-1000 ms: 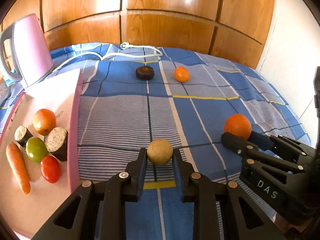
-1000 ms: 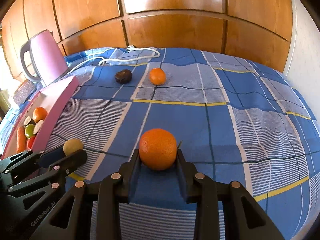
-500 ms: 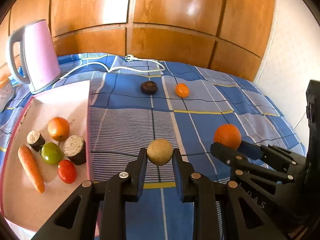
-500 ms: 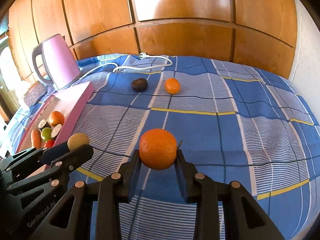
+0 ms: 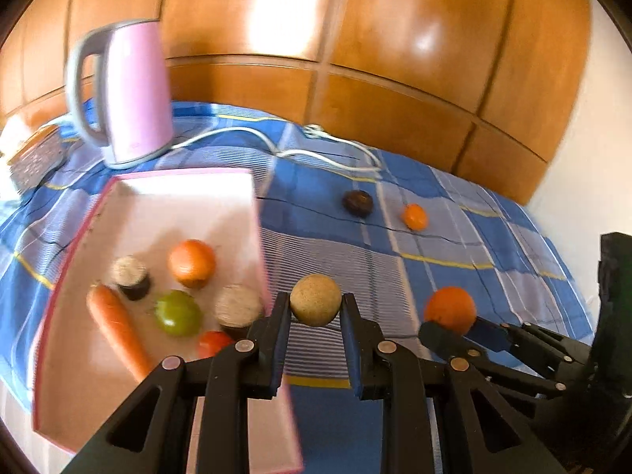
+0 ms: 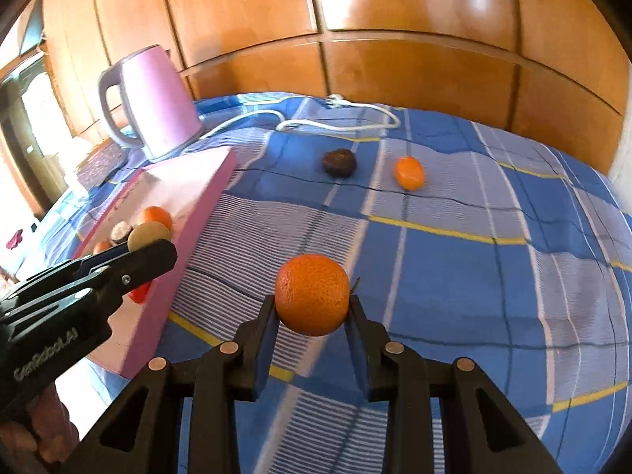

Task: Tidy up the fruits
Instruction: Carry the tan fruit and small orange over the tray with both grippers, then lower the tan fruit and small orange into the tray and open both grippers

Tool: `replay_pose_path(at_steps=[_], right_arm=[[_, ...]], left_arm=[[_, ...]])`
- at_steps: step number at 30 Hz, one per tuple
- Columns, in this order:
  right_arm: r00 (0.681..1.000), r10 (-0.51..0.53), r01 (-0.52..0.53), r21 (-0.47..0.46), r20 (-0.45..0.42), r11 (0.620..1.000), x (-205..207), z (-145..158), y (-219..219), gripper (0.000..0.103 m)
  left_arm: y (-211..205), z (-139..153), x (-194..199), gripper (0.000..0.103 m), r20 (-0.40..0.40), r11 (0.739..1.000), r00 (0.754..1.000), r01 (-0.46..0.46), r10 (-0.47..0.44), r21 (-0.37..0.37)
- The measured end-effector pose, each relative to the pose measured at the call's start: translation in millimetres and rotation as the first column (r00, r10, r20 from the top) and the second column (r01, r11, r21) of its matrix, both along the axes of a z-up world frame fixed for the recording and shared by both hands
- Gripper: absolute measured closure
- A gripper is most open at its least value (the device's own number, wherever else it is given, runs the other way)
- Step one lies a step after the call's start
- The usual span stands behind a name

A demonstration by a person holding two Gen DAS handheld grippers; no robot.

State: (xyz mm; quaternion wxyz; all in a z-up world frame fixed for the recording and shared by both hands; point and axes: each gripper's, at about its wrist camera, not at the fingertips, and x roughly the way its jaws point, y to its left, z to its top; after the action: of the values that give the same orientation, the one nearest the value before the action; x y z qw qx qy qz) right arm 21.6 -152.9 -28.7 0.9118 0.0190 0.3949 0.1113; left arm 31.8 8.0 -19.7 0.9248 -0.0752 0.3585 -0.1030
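Note:
My left gripper (image 5: 315, 308) is shut on a round tan fruit (image 5: 315, 305), held in the air just right of the pink tray's (image 5: 166, 191) right wall. In the right wrist view the same tan fruit (image 6: 149, 236) shows at the left gripper's tip beside the tray (image 6: 189, 193). My right gripper (image 6: 312, 308) is shut on a large orange (image 6: 312, 294), lifted above the blue checked cloth (image 6: 454, 260); that orange (image 5: 450, 310) also appears at lower right in the left wrist view. The tray holds an orange (image 5: 192, 262), a green tomato (image 5: 177, 312), a red tomato (image 5: 213, 343), a carrot (image 5: 114, 326) and two cut dark pieces.
A dark round fruit (image 6: 339, 162) and a small orange fruit (image 6: 410, 173) lie on the cloth farther back. A pink kettle (image 6: 152, 102) stands behind the tray, its white cord (image 6: 339, 118) trailing along the wooden wall panels. A white wall borders the right.
Both grippers have lifted and swung left toward the tray with their fruits still gripped. The tray and kettle now sit nearer the middle of both views.

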Motion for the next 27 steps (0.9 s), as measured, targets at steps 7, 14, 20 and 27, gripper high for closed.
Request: replay_pose_path(at_steps=[7, 14, 20, 27], right_arm=[[0.994, 0.109, -0.109, 0.002, 0.003, 0.994, 15.9, 11.6, 35.3, 0.069], [0.979, 0.203, -0.203, 0.005, 0.011, 0.979, 35.6, 23.1, 74.6, 0.069], [0.971, 0.241, -0.241, 0.002, 0.002, 0.971, 58.4, 25.8, 102.1, 0.069], [0.969, 0.247, -0.246, 0.008, -0.021, 0.969, 81.8, 21.7, 124.4, 0.069]], left_arm=[[56.1, 3.2, 12.7, 0.078, -0.006, 0.990, 0.991, -0.137, 0.136, -0.033], [101.4, 5.5, 28.8, 0.078, -0.015, 0.972, 0.973, -0.229, 0.229, -0.059], [120.1, 5.8, 42.6, 0.078, -0.020, 0.965, 0.967, -0.256, 0.255, -0.064], [129.3, -2.9, 59.8, 0.078, -0.050, 0.961, 0.963, -0.268, 0.266, -0.065]])
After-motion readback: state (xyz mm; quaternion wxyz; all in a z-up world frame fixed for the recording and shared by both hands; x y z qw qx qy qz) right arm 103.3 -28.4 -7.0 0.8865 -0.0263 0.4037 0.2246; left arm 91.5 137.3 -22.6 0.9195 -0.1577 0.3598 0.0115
